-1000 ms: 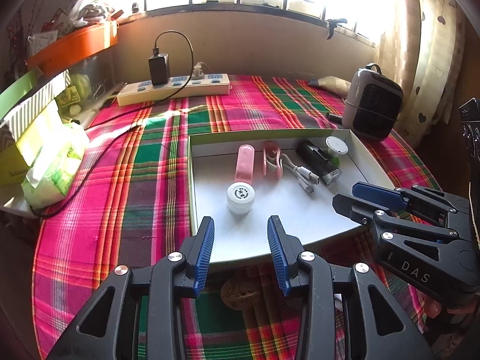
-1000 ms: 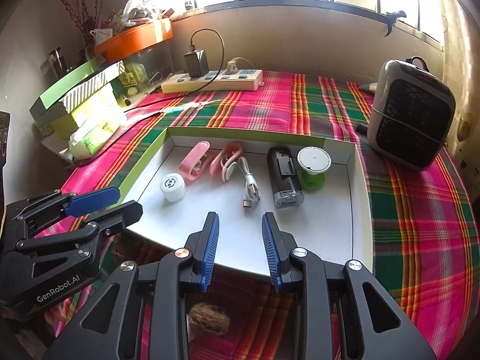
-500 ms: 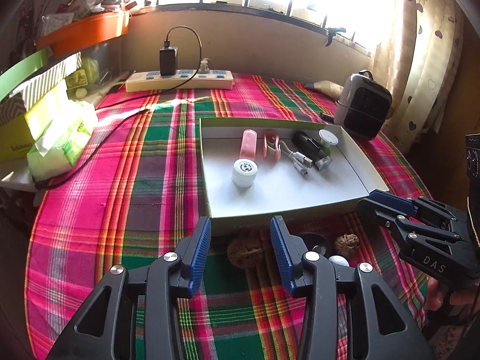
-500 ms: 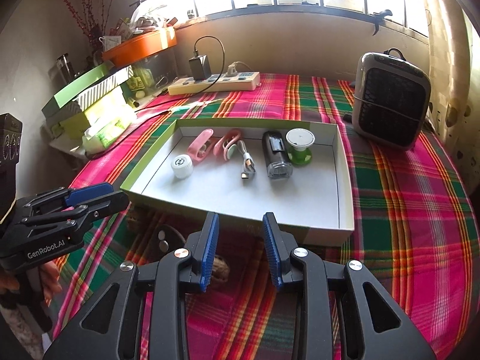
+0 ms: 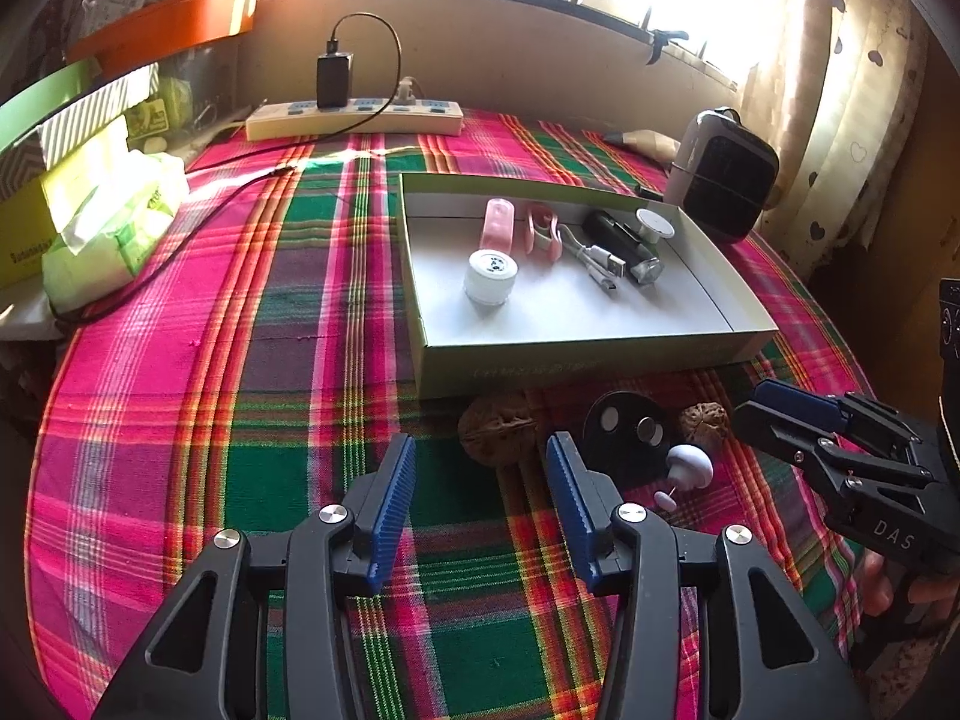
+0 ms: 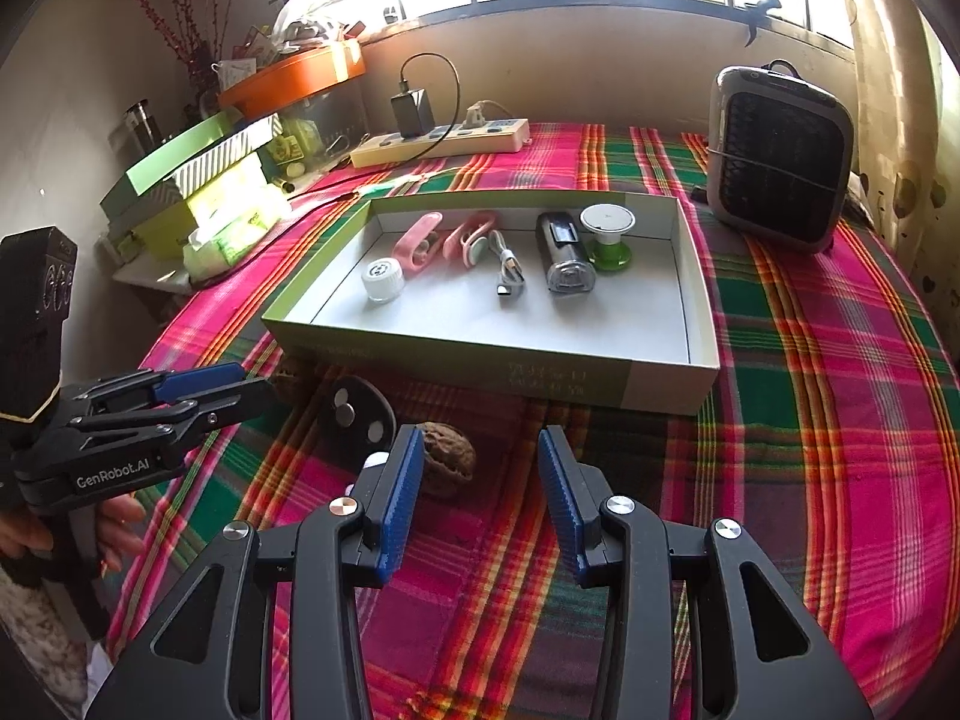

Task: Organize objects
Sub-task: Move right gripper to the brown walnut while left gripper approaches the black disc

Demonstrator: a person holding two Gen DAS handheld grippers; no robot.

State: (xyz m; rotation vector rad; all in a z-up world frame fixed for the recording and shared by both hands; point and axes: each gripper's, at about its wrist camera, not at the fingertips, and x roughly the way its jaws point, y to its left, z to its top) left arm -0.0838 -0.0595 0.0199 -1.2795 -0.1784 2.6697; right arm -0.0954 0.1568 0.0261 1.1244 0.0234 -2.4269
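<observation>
A shallow green-sided box [image 5: 576, 354] [image 6: 480, 360] on the plaid cloth holds a white cap [image 5: 489, 273], two pink clips [image 5: 499, 223], a USB cable [image 5: 594, 258], a black torch [image 5: 624, 243] and a white-topped green piece [image 6: 607, 228]. In front of the box lie two walnuts [image 5: 497, 429] [image 5: 703, 420], a black disc [image 5: 624, 435] and a white pushpin [image 5: 689, 465]. My left gripper [image 5: 480, 501] is open, just behind the larger walnut. My right gripper [image 6: 477, 489] is open, with a walnut [image 6: 447, 459] by its left finger.
A power strip with a charger [image 5: 354, 117] lies at the back. A small heater [image 6: 777, 162] stands at the back right. Tissue packs and boxes [image 5: 90, 210] sit at the left edge. An orange tray [image 6: 294, 75] is on a shelf.
Both grippers have pulled back from over the box toward the table's near side. The walnuts, disc and pushpin in front of the box have come into view.
</observation>
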